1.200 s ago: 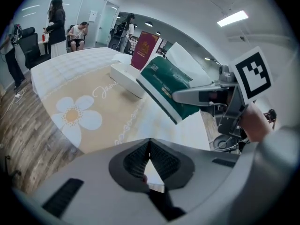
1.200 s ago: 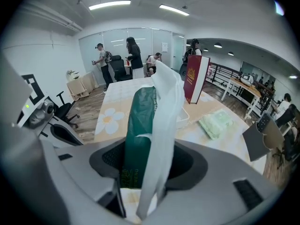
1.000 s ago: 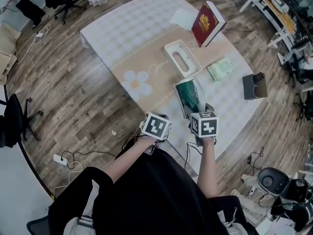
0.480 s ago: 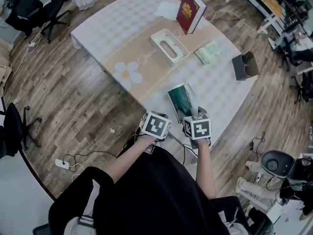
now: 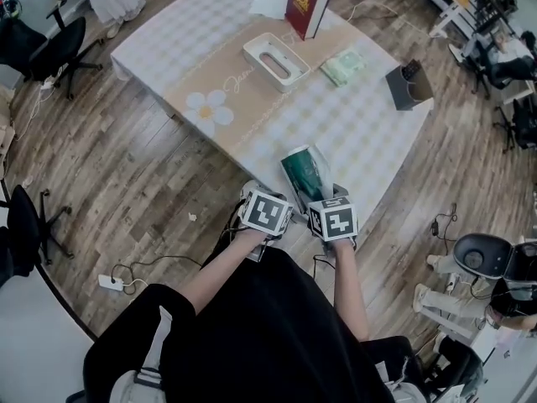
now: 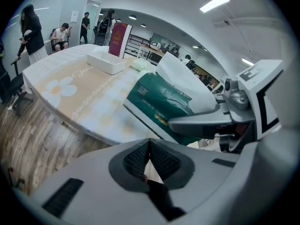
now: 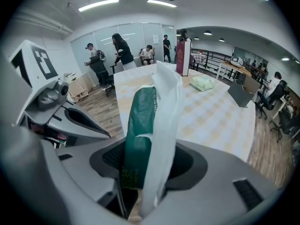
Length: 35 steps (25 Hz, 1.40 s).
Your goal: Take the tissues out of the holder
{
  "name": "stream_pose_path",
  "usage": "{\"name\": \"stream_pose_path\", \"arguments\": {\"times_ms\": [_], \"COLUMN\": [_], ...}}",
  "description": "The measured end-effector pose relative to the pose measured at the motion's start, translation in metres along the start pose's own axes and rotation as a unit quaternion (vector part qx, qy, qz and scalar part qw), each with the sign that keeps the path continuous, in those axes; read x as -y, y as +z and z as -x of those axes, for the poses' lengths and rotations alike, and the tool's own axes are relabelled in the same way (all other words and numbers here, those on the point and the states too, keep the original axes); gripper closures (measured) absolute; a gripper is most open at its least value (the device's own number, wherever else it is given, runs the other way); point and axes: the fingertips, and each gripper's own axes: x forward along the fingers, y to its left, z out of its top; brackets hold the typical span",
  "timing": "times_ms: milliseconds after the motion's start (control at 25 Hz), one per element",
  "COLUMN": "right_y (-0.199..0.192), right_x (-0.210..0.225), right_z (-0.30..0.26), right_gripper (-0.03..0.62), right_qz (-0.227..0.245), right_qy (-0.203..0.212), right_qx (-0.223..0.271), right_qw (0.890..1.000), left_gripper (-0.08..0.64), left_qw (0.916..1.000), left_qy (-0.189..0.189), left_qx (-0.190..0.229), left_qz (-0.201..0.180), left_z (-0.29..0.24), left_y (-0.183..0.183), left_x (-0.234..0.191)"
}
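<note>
Though hidden overhead, right gripper (image 7: 148,167) clamps tissues (image 7: 139,121) (green-wrapped).

From the head view, the right gripper (image 5: 325,198) hides the near end of the tissue pack (image 5: 304,170).

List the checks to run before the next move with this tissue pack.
1. Right claw clamped on the tissue pack: ok.
2. Left claw shut with nothing in it: ok.
3. Tissue pack out of the holder, which sits farther up the table: ok.
4. Bare table beside the pack for a set-down: ok.
5. Holder emptied: cannot tell, its slot looks too small to see into.
</note>
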Motion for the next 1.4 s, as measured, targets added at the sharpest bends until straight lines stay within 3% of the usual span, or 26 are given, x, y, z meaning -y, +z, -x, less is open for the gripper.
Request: {"name": "stream_pose_path", "arguments": {"times_ms": [240, 600, 1120, 1400], "right_y": [-0.021, -0.044, -0.052, -0.076], "right_x": [-0.011, -0.016, -0.052, -0.081], "right_z": [0.013, 0.026, 0.048, 0.082], "right_gripper": [0.342, 0.342, 0.342, 0.344], "right_qz": [-0.023, -0.065, -0.116, -0.146], "right_qy": [0.001, -0.007, -0.050, -0.084], "right_qx": [0.008, 0.014, 0.025, 0.032], "right_qw": [1.000, 0.998, 0.992, 0.985], "left_gripper": [0.552, 0.552, 0.551, 0.552], "left_qw": [1.0000, 0.9988, 0.9952, 0.9914], "left_qy": [0.001, -0.008, -0.042, -0.061], "left_qx": [-0.008, -0.038, -0.055, -0.063], "left_qz": [0.003, -0.028, -0.070, -0.097], "left_z": [0.000, -0.002, 0.020, 0.046], "left_y": [-0.014, -0.027, -0.049, -0.086], "left_x": [0.005, 0.018, 0.012, 0.021]}}
